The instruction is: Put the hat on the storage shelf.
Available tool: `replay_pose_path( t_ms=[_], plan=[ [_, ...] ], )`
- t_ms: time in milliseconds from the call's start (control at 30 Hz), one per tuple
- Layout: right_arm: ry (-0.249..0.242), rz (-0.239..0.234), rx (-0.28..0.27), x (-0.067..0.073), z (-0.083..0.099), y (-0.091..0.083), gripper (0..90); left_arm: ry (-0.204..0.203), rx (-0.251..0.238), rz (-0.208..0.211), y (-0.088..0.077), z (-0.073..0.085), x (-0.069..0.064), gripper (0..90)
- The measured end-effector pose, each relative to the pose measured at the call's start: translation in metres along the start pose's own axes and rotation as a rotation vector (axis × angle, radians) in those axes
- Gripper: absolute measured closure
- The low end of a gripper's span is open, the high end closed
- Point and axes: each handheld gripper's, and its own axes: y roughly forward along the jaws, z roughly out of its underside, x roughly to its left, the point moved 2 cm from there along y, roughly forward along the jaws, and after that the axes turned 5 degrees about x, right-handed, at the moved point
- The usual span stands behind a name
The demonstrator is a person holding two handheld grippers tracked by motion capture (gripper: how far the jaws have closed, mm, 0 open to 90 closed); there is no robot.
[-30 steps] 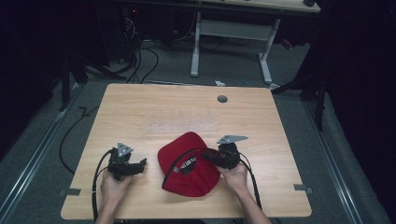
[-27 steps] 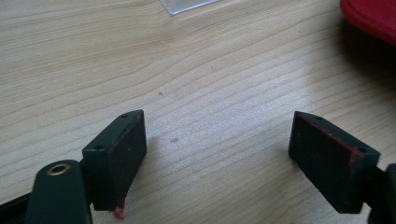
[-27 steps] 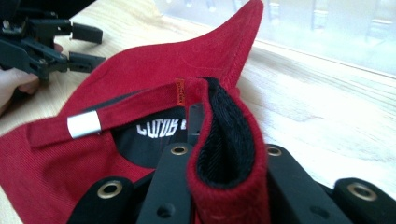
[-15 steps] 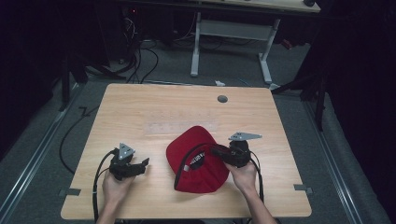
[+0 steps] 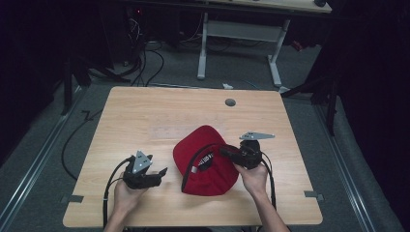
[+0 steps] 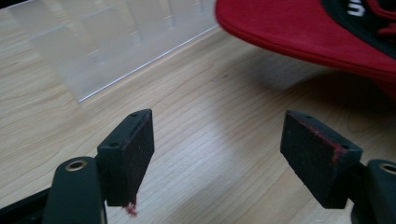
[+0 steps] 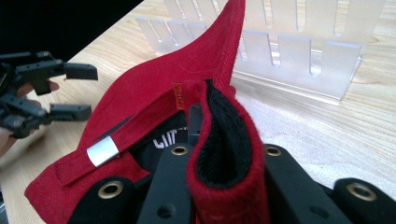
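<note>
One red cap (image 5: 205,164), upturned | right hand-held gripper (image 5: 227,151) pinches rim | left hand-held gripper (image 5: 162,172) wide, empty

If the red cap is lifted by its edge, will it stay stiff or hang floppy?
Probably floppy: the red cap folds where the right gripper pinches its edge. It likely is light, since that one pinch raises its side. The cloth looks unlikely to slip.
</note>
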Motion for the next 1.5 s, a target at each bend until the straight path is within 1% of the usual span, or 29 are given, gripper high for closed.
replay_pose_path(
  t_ms=[67, 100, 200, 267, 333, 433, 533, 600, 700, 833, 933, 967, 1033, 1067, 1100, 1133, 1167, 1233, 1300, 1400, 1500],
  plan=[
    [0.004, 0.0, -0.001, 0.001, -0.001, 0.0, 83.1, 0.01, 0.008, 0.02, 0.001, 0.002, -0.006, 26.3],
    [0.006, 0.0, -0.001, 0.001, -0.003, -0.001, 83.2, 0.023, 0.018, 0.03, 0.001, 0.003, -0.009, 26.3],
    [0.012, -0.009, -0.006, 0.003, -0.007, 0.0, 83.2, 0.029, 0.02, 0.05, 0.003, 0.004, -0.016, 26.2],
    [0.019, -0.015, -0.006, 0.004, -0.009, 0.0, 83.2, 0.04, 0.033, 0.056, 0.006, 0.006, -0.021, 26.3],
    [0.018, -0.013, -0.008, 0.006, -0.012, 0.001, 83.1, 0.041, 0.033, 0.063, 0.009, 0.007, -0.026, 26.3],
    [0.024, -0.013, -0.007, 0.009, -0.015, 0.002, 83.1, 0.053, 0.037, 0.066, 0.013, 0.009, -0.033, 25.3],
    [0.022, -0.017, -0.018, 0.011, -0.02, 0.001, 83.1, 0.061, 0.04, 0.073, 0.015, 0.01, -0.037, 22.9],
    [0.029, -0.018, -0.017, 0.012, -0.021, 0.0, 83.1, 0.054, 0.035, 0.079, 0.016, 0.011, -0.04, 22.4],
    [0.03, -0.017, -0.019, 0.013, -0.023, 0.001, 83.1, 0.059, 0.034, 0.087, 0.016, 0.011, -0.043, 21.2],
    [0.015, -0.009, -0.011, 0.015, -0.023, 0.004, 83.0, 0.068, 0.03, 0.076, 0.015, 0.01, -0.045, 17.5],
    [0.008, 0.006, 0.018, 0.015, -0.02, 0.008, 83.0, 0.067, 0.019, 0.074, 0.013, 0.008, -0.044, 16.4],
    [0.008, 0.006, 0.018, 0.015, -0.02, 0.008, 83.0, 0.066, 0.018, 0.071, 0.011, 0.006, -0.043, 16.4],
    [-0.011, 0.026, 0.043, 0.016, -0.018, 0.01, 82.9, 0.058, 0.011, 0.073, 0.009, 0.002, -0.042, 16.2],
    [-0.02, 0.038, 0.066, 0.017, -0.015, 0.012, 82.8, 0.059, 0.008, 0.076, 0.007, 0.0, -0.042, 16.1],
    [-0.022, 0.039, 0.071, 0.018, -0.015, 0.012, 82.8, 0.065, 0.006, 0.076, 0.007, -0.001, -0.042, 15.9],
    [-0.023, 0.039, 0.076, 0.018, -0.014, 0.011, 82.7, 0.08, 0.003, 0.075, 0.005, -0.004, -0.043, 15.6],
    [-0.023, 0.039, 0.076, 0.018, -0.014, 0.011, 82.7, 0.08, 0.003, 0.075, 0.005, -0.004, -0.043, 15.3],
    [-0.028, 0.045, 0.095, 0.018, -0.012, 0.011, 82.7, 0.095, 0.001, 0.075, 0.003, -0.006, -0.043, 15.2],
    [-0.042, 0.052, 0.11, 0.02, -0.011, 0.01, 82.6, 0.098, 0.002, 0.081, 0.002, -0.008, -0.045, 15.0],
    [-0.045, 0.055, 0.12, 0.021, -0.01, 0.009, 82.5, 0.112, 0.01, 0.087, 0.002, -0.009, -0.046, 15.0],
    [-0.05, 0.053, 0.135, 0.021, -0.008, 0.009, 82.6, 0.12, 0.007, 0.094, 0.001, -0.011, -0.048, 15.0]
  ],
)
